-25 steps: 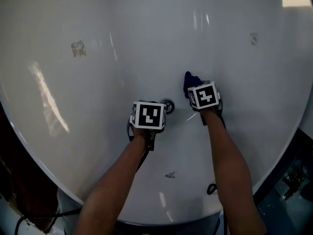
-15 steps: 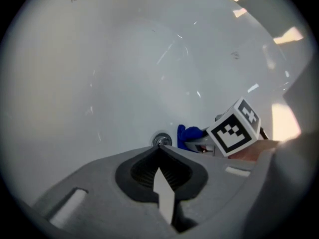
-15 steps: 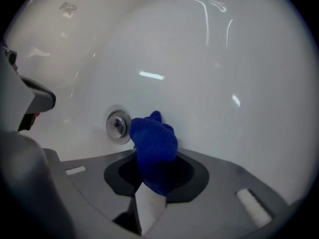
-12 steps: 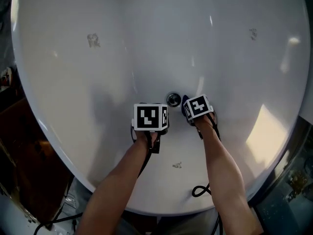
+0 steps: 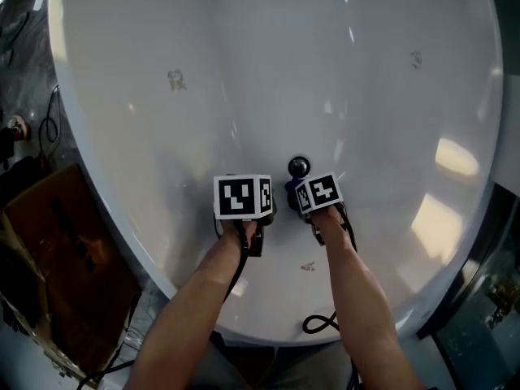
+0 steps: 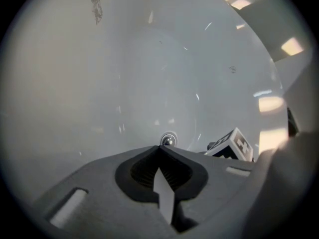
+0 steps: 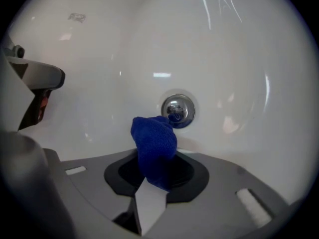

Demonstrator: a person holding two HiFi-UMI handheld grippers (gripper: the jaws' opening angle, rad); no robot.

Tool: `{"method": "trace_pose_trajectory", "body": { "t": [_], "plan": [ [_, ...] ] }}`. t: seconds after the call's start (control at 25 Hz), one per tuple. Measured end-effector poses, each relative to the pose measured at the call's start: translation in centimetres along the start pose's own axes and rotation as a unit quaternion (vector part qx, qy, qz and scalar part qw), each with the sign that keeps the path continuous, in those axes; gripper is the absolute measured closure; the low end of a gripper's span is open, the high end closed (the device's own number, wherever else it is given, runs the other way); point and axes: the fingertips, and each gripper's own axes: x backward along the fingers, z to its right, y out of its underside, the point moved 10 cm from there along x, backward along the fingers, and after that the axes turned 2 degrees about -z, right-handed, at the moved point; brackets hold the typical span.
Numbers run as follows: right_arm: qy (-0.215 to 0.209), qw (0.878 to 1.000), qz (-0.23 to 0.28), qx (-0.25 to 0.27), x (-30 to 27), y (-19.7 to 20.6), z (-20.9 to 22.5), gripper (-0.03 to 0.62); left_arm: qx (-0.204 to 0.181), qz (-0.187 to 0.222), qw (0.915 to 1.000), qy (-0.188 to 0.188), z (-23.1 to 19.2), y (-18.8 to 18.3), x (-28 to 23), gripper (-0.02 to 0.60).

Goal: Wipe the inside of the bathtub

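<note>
The white bathtub (image 5: 268, 63) fills the head view, with its chrome drain (image 5: 299, 166) in the middle of the floor. My right gripper (image 7: 153, 159) is shut on a blue cloth (image 7: 153, 142), which bulges out of the jaws just short of the drain (image 7: 177, 110). In the head view the right gripper (image 5: 317, 193) sits close on the near side of the drain. My left gripper (image 6: 160, 151) is shut with nothing in it and points at the drain (image 6: 168, 140). The left gripper (image 5: 242, 197) is beside the right one, to its left.
Small grey smudges mark the tub wall (image 5: 176, 78) (image 5: 416, 58) and the near floor (image 5: 307, 266). A brown cardboard box (image 5: 65, 258) and cables (image 5: 49, 112) lie outside the tub on the left. A black cable (image 5: 321, 323) loops over the near rim.
The right gripper has drawn the blue cloth from the far right of the drain to its near side. Both grippers now sit closer together. The head view has shifted right.
</note>
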Motion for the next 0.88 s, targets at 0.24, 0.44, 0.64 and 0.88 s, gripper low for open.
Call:
{"method": "trace_pose_trajectory", "body": {
  "t": [0.24, 0.44, 0.64, 0.88],
  "plan": [
    [0.002, 0.997, 0.066, 0.027, 5.1, -1.8, -2.2, 0.499, -0.028, 0.007, 0.9995, -0.013, 1.2, -0.8, 2.8, 0.58],
    [-0.013, 0.991, 0.128, 0.046, 11.2, -3.9, -4.3, 0.499, -0.04, 0.037, 0.9985, -0.004, 2.9, -1.8, 6.7, 0.58],
    [-0.003, 0.98, 0.183, 0.083, 18.8, -5.4, -8.0, 0.499, -0.053, 0.075, 0.9957, -0.009, 4.2, -3.3, 12.8, 0.58],
    [-0.001, 0.957, 0.263, 0.121, 28.6, -6.7, -12.4, 0.497, -0.071, 0.147, 0.9866, -0.01, 7.1, -5.3, 21.1, 0.58]
  ]
}}
